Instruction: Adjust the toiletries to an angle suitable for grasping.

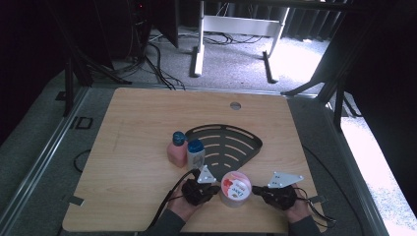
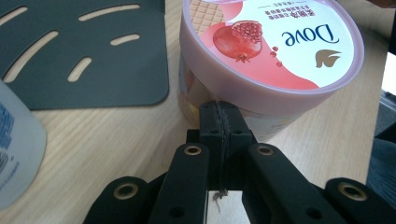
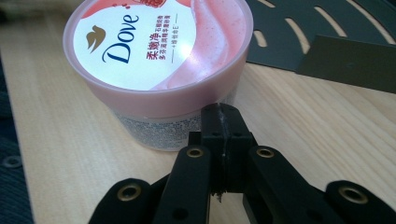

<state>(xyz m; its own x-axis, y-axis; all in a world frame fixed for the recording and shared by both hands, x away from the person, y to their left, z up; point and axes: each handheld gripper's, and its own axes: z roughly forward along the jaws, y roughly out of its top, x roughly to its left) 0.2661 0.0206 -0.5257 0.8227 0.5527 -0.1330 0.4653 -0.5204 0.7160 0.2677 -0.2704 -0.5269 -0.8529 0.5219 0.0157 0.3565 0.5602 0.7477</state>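
A pink Dove tub point(image 1: 236, 188) with a pomegranate lid stands upright near the table's front edge, between both grippers. My left gripper point(image 1: 214, 189) sits just left of the tub, jaws shut with nothing between them. Its tips point(image 2: 219, 116) are at the tub's point(image 2: 266, 51) side wall, just under the lid's rim. My right gripper point(image 1: 256, 190) comes in from the right, also shut and empty. Its tips point(image 3: 219, 119) are close against the tub's point(image 3: 159, 60) lower wall; I cannot tell whether either gripper presses on it.
A dark slotted fan-shaped tray point(image 1: 246, 147) lies behind the tub. A pink bottle point(image 1: 177, 149) and a white bottle with a blue cap point(image 1: 195, 154) stand at the tray's left edge. Bare wooden table point(image 1: 133, 123) stretches left and back.
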